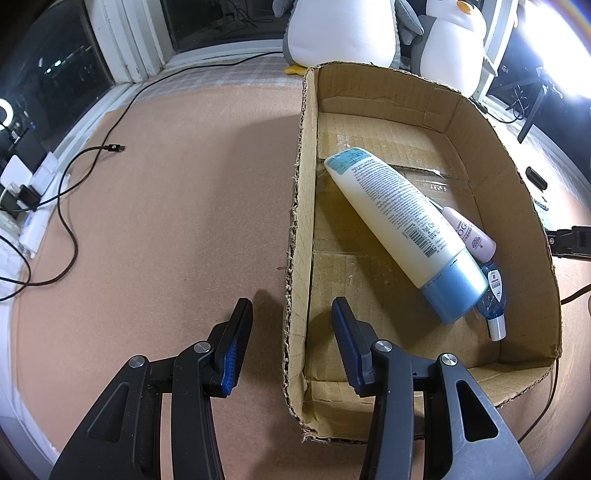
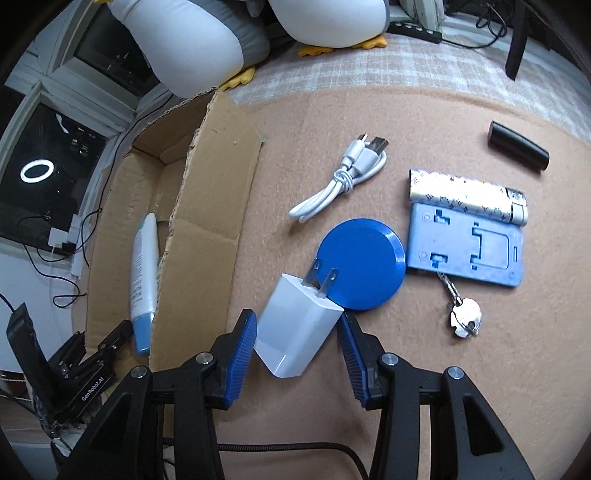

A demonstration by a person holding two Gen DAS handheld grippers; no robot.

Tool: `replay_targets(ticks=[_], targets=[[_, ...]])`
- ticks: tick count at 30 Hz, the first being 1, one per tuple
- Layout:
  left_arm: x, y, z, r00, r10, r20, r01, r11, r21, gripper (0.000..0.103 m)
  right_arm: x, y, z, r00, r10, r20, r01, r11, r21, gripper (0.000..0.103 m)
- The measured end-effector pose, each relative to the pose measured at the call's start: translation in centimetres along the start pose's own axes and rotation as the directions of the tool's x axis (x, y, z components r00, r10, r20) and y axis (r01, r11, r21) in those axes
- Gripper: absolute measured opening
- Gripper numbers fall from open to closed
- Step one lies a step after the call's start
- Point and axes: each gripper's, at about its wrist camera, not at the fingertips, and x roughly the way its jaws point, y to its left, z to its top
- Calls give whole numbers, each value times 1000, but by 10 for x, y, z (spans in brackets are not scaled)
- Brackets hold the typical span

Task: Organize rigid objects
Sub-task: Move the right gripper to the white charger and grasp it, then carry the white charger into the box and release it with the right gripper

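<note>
A white plug charger [image 2: 299, 328] lies on the tan mat with its prongs over a blue disc [image 2: 364, 264]. My right gripper [image 2: 297, 326] stands around the charger; its pads sit close to the sides and I see no firm press. An open cardboard box [image 1: 480, 122] holds a cream tube with a blue cap [image 1: 402, 225], a small pink bottle [image 1: 471, 236] and a blue vial [image 1: 493, 295]. My left gripper [image 1: 291, 325] hangs open astride the box's left wall, holding nothing.
To the right on the mat lie a white USB cable [image 2: 343, 181], a patterned lighter [image 2: 467, 195], a light blue phone stand [image 2: 465, 249], keys [image 2: 463, 315] and a black cylinder [image 2: 517, 146]. Plush penguins [image 1: 343, 33] stand behind the box. A black cable [image 1: 70, 206] trails at left.
</note>
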Motion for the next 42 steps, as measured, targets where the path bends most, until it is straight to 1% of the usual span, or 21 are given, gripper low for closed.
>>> replay_targets(ticks=[6,8,10,12,15,17,22,24,25,31,35,39,42], targets=[[0,0,0,1000,-1,0,1,1000,0,45,8,20,2,996,-92,1,92,994,-66,42],[0,0,0,1000,-1,0,1,1000,0,45,12,29,2,989,-148,9,148,983,-112,42],[0,0,0,1000,-3,0,3,1000,-1,45,13,36,0,983,-182,12,182,971,-155,42],[0,0,-1,1000,-5,1,5,1000,-4,45,14,36,0,981,-194,15,194,965,-174,35],[1,0,-2,1000,-8,3,8,1000,-6,45,12,30,3,985,-174,10,173,972,-158,31],[1,0,-2,1000,-8,3,8,1000,-6,45,11,28,5,986,-165,11,165,974,-154,31],[1,0,-2,1000,-8,3,8,1000,-7,45,9,28,6,985,-170,37,173,970,-172,29],[1,1,-2,1000,-8,3,8,1000,-7,45,10,28,5,985,-166,40,170,970,-175,22],[1,1,-2,1000,-8,3,8,1000,-8,45,10,28,5,985,-165,43,170,970,-174,21],[1,1,-2,1000,-10,3,10,1000,-12,45,9,29,-3,984,-163,65,172,969,-175,20],[1,1,-2,1000,-10,3,10,1000,-11,45,-8,24,-12,986,-144,86,158,972,-175,20],[1,3,-2,1000,-9,3,9,1000,-8,45,-33,34,-12,980,-137,147,166,964,-208,20],[1,3,-3,1000,-9,3,9,1000,-8,45,-53,46,-7,975,-100,197,144,964,-224,20]])
